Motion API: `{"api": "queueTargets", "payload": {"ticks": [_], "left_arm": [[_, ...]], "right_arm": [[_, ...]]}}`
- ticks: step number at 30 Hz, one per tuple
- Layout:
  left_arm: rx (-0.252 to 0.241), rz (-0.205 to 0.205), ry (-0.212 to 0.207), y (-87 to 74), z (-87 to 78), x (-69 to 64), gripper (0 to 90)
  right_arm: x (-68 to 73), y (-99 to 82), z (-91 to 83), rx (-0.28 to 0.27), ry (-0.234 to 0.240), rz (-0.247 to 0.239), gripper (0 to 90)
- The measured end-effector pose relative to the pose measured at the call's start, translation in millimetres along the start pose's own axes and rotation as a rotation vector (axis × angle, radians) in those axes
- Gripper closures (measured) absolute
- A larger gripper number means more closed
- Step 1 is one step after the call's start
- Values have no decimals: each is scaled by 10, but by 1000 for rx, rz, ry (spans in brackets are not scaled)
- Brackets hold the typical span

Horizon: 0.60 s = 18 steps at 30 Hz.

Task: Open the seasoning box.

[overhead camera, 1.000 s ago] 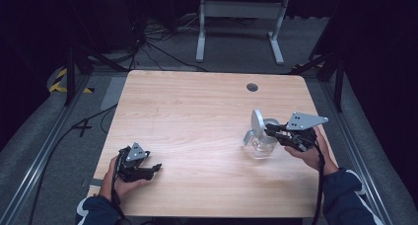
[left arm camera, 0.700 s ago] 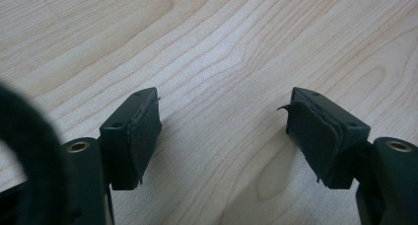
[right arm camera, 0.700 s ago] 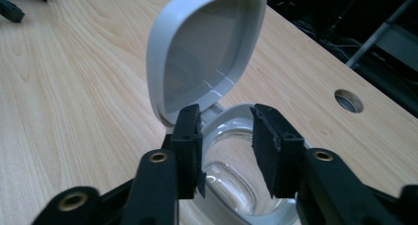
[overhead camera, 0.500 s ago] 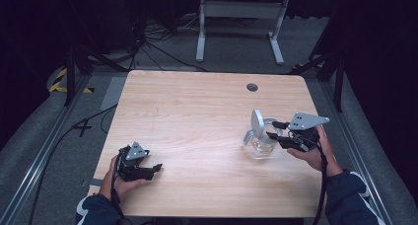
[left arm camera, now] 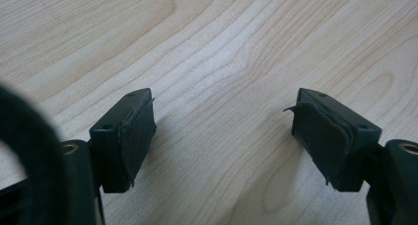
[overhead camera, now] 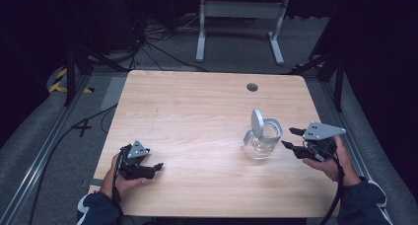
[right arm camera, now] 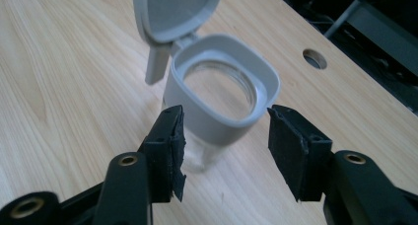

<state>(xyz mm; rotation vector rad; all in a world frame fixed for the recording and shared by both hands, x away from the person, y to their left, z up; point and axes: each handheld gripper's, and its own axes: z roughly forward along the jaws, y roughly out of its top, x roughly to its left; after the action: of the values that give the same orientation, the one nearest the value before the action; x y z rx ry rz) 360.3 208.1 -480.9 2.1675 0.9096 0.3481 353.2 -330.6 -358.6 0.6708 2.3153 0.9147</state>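
On my desk [overhead camera: 197, 106] the clear glass jar [overhead camera: 263, 138] with its grey collar and flip lid [overhead camera: 257, 120] raised stands toward 3 o'clock. My right gripper [overhead camera: 290, 138] sits just beside it at its 3 o'clock, jaws apart and holding nothing. My left gripper [overhead camera: 156, 167] rests near 7 o'clock, jaws spread over bare wood.

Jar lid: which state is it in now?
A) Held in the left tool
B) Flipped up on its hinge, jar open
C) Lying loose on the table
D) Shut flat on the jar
B: the lid stands raised behind the open grey rim of the jar, with the open right tool short of it.
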Motion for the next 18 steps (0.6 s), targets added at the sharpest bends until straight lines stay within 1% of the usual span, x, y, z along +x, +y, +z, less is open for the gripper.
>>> {"api": "queueTargets", "payload": {"ticks": [1, 2, 3, 4, 5, 6, 7, 8, 9, 10, 12, 14, 16, 17, 18], "left_arm": [[-1, -2, 0, 0, 1, -2, 246], [-2, 5, 4, 1, 0, 4, 246], [-5, 23, 14, 6, -2, 15, 246], [-4, 18, 12, 5, -2, 12, 246], [-5, 23, 14, 6, -2, 15, 246], [-4, 13, 9, 4, -2, 8, 246], [-5, 21, 14, 5, -2, 14, 246], [-2, 6, 7, 2, -1, 4, 246], [-1, 3, 4, 1, 0, 3, 246], [-3, 17, 9, 5, -2, 12, 246], [-2, 16, 9, 5, -2, 11, 246], [-1, 15, 9, 5, -3, 10, 246], [-3, 15, 9, 4, -2, 11, 246], [-3, 17, 9, 5, -2, 12, 246], [-3, 15, 9, 4, -1, 10, 246]], "right_arm": [[9, -33, -7, 8, -2, -3, 473], [15, -67, -12, 16, -7, -9, 469], [17, -108, -14, 26, -15, -13, 467], [21, -140, -20, 31, -20, -16, 467], [21, -172, -27, 29, -28, -23, 466], [19, -204, -40, 31, -20, -18, 462], [15, -238, -49, 31, -22, -18, 457], [11, -274, -57, 34, -28, -17, 452], [6, -315, -63, 40, -29, -11, 449], [1, -358, -69, 46, -26, 1, 444], [-5, -440, -76, 56, -33, 10, 438], [-15, -558, -76, 61, -30, 27, 433], [-26, -661, -72, 56, -15, 66, 430], [-26, -749, -61, 66, -11, 86, 425], [-27, -806, -53, 76, -14, 90, 422]]}}
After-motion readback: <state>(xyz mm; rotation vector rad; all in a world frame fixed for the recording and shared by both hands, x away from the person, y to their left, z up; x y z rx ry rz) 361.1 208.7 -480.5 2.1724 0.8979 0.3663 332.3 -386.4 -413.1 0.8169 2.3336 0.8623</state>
